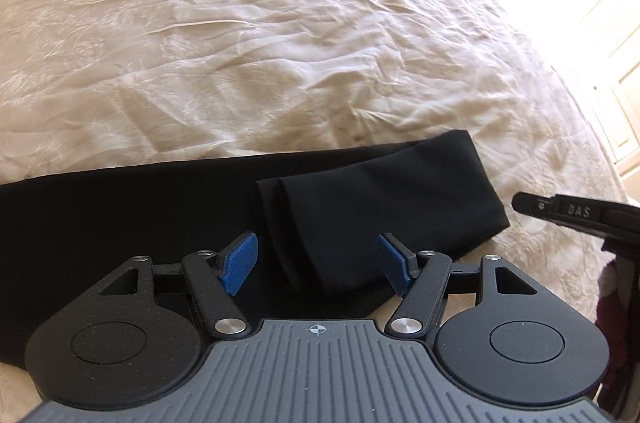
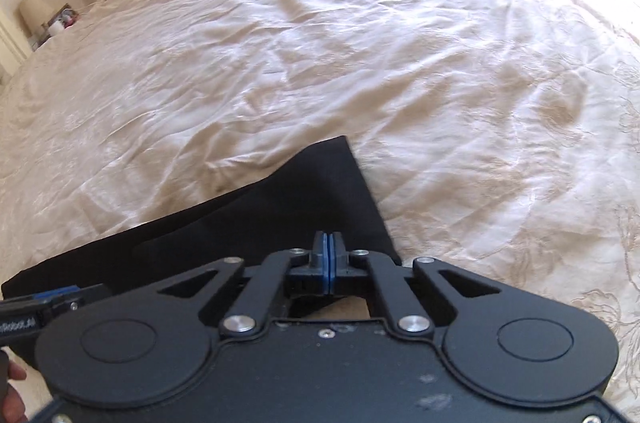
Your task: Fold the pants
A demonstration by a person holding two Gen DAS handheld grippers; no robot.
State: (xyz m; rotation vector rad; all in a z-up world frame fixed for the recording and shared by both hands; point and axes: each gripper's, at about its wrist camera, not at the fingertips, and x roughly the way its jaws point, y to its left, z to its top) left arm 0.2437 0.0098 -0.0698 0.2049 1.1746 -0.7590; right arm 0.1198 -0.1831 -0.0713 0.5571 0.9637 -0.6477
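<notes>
Black pants (image 1: 120, 223) lie across the near edge of a cream bedspread (image 1: 280, 43), one end folded back on top as a doubled flap (image 1: 380, 191). My left gripper (image 1: 318, 265) hovers over that flap, open, its blue pads (image 1: 240, 267) wide apart with nothing held. In the right wrist view my right gripper (image 2: 329, 243) is shut, its blue pads pressed together with no cloth seen between them, above the pants' right end (image 2: 320, 191). Its tip (image 1: 520, 205) also shows at the right of the left wrist view, just off the flap's edge.
The wrinkled bedspread (image 2: 360, 43) stretches far beyond the pants. A lamp (image 2: 34, 13) and small items stand by the bed's far left. Bright white doors (image 1: 608, 23) lie past the right edge. A hand (image 2: 12, 379) and the left gripper (image 2: 40, 297) show at lower left.
</notes>
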